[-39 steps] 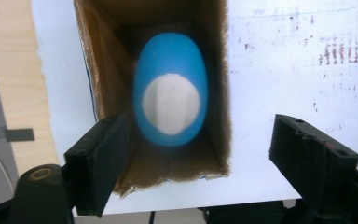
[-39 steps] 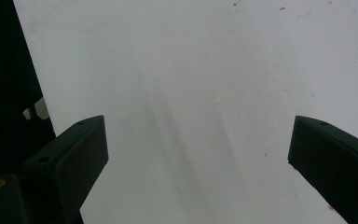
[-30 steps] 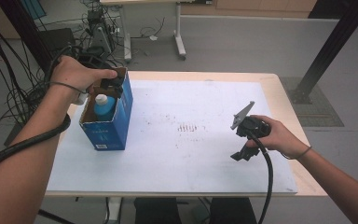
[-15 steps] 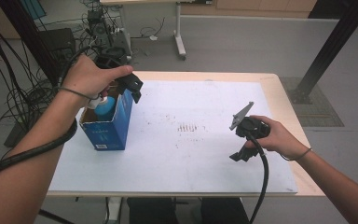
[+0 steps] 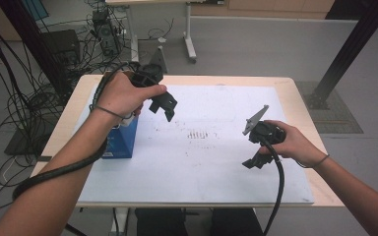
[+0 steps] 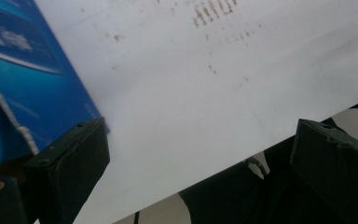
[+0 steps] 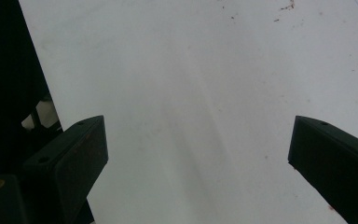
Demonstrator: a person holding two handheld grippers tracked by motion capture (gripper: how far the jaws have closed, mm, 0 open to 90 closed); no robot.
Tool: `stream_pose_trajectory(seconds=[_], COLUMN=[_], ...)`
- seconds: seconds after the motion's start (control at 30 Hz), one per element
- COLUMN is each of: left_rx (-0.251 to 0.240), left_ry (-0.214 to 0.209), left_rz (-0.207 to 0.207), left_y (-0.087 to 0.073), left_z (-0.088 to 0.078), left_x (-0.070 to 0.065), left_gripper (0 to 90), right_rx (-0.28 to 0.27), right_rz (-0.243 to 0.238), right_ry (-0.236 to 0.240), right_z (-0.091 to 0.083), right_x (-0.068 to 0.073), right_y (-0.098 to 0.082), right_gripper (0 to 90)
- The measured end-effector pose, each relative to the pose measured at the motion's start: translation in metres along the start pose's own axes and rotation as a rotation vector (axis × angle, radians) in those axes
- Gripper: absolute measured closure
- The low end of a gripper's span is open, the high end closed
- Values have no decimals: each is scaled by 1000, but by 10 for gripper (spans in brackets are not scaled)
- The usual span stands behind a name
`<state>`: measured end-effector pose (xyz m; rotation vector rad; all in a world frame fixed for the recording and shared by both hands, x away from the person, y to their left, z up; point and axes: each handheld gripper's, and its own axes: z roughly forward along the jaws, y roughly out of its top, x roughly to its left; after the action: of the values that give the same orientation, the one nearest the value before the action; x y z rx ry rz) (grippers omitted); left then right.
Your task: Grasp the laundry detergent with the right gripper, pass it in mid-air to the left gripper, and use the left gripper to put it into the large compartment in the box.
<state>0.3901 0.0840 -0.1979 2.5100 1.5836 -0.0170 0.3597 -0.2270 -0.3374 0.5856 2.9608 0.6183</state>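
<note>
A blue box (image 5: 122, 139) stands upright on the left side of the white sheet (image 5: 202, 167). The person's left hand covers its top. My left gripper (image 5: 164, 106) hangs just right of the box, above the sheet. Its jaws have just been opening and stand wide apart with nothing between them. In the left gripper view the left gripper (image 6: 200, 135) looks down on the sheet, with the blue box (image 6: 23, 70) at the left. My right gripper (image 5: 256, 160) rests low over the sheet's right part. The right gripper (image 7: 198, 135) is open and holds nothing.
The white sheet covers most of a wooden table (image 5: 302, 98). Faint brown marks (image 5: 197, 134) dot its middle. Cables (image 5: 10, 113) and equipment lie on the floor to the left. A desk leg (image 5: 189, 34) stands behind, and a black post (image 5: 344, 54) at the right.
My left gripper has come away from the top of the blue box and moved right, out over the sheet. The right gripper has kept still.
</note>
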Motion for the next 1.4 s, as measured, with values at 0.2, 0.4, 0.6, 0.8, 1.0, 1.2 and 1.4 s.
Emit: stream_pose_trajectory(seconds=[0.2,0.4,0.6,0.8,1.0,1.2,1.4], left_rx=[35,63,85,114,125,134,135], left_ry=[-18,-33,-32,-26,-38,-48,-56], left_rz=[39,65,73,78,82,85,82], left_y=[0,1,2,1,0,-1,1], left_z=[22,46,70,92,103,111,112], left_x=[-13,-22,-25,-27,-29,-31,-31], left_gripper=[50,52,52,54,54,54,56], right_rx=[3,4,0,-6,-7,-6,-3], right_rz=[-4,2,2,1,1,4,6], right_ry=[5,9,12,10,7,5,8], right_z=[2,3,5,3,1,1,2], right_x=[-1,-2,-2,-3,-5,-7,-7], right_y=[0,0,-1,0,0,0,-1], right_gripper=[48,48,48,47,47,47,47])
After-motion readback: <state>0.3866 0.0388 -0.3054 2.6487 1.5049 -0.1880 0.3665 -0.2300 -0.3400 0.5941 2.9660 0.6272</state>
